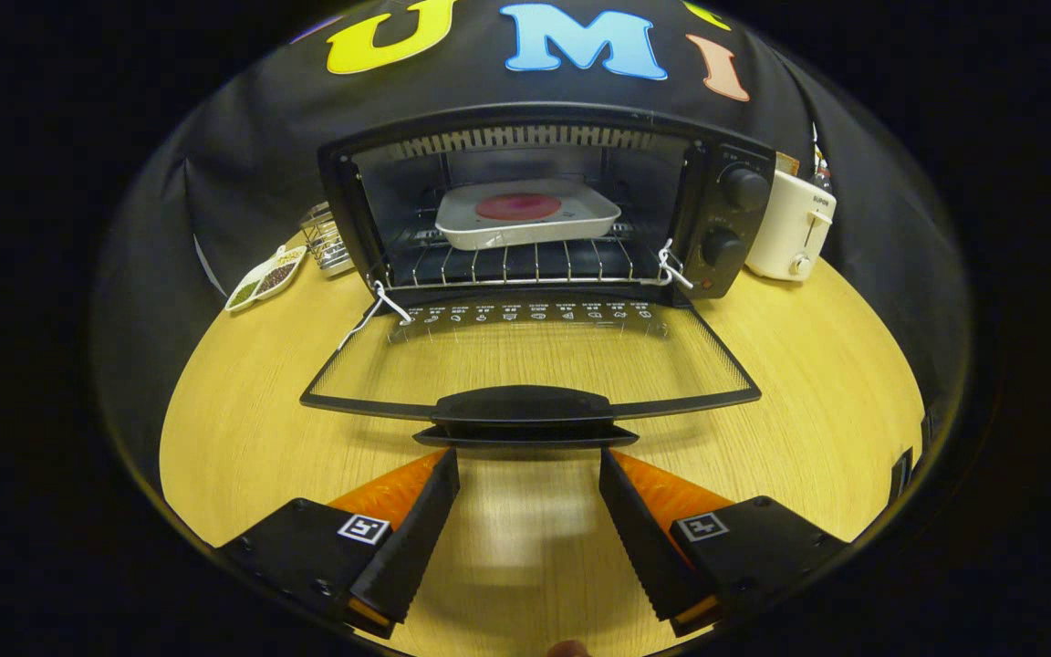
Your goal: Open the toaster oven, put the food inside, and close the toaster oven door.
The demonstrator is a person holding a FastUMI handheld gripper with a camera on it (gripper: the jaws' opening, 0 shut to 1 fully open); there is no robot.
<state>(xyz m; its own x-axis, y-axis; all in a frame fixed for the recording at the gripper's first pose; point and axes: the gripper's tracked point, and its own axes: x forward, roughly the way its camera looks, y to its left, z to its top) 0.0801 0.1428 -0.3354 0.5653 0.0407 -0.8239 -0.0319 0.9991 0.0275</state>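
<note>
Spread fingers of the gripper hold nothing, poised just short of the door handle. Toaster oven at the table's far edge stands open; food tray already rests on its rack. Only closing the door remains.

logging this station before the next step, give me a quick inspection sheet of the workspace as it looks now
surface: light wooden tabletop, bare wood between the fingers.
job's things: toaster oven with door folded fully down; white tray holding round red food sits on the rack inside.
clutter: white appliance right of the oven; wire rack and divided dish of seeds to its left.
grippers: claw open, holding nothing, fingertips just short of the door handle.
cables: nothing seen; white ties at the door hinges.
surroundings: black cloth booth wall behind.
</note>
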